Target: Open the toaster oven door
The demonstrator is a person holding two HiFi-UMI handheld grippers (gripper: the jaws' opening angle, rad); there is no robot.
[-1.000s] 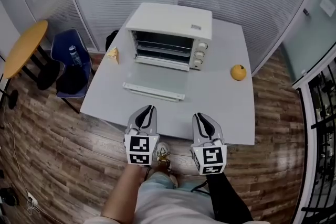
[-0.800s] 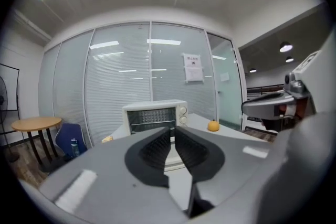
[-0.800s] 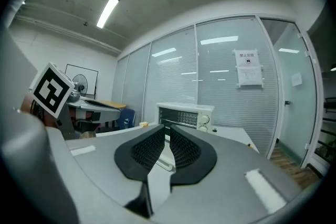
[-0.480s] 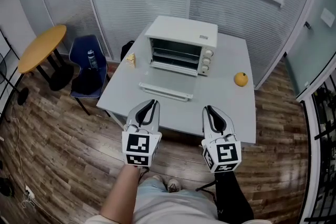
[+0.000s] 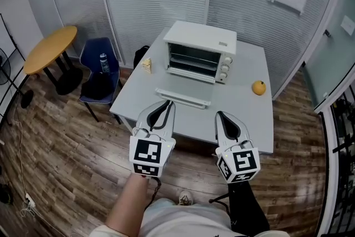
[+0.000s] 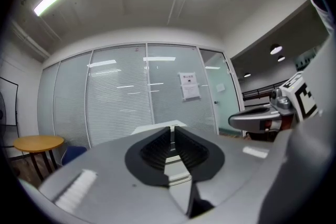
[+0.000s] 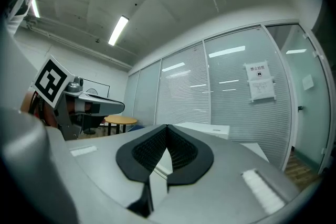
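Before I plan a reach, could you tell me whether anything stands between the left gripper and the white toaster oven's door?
Nothing visible does. The white toaster oven's door lies folded down on the grey table, only bare tabletop between it and the left gripper. The yellow wedge and orange fruit sit well aside.

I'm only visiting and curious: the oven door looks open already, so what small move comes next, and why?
Probably just lower both grippers and stop. The door of the toaster oven already lies flat on the table, so nothing seems left to pull. The left gripper and right gripper hang short of the table's near edge, holding nothing.
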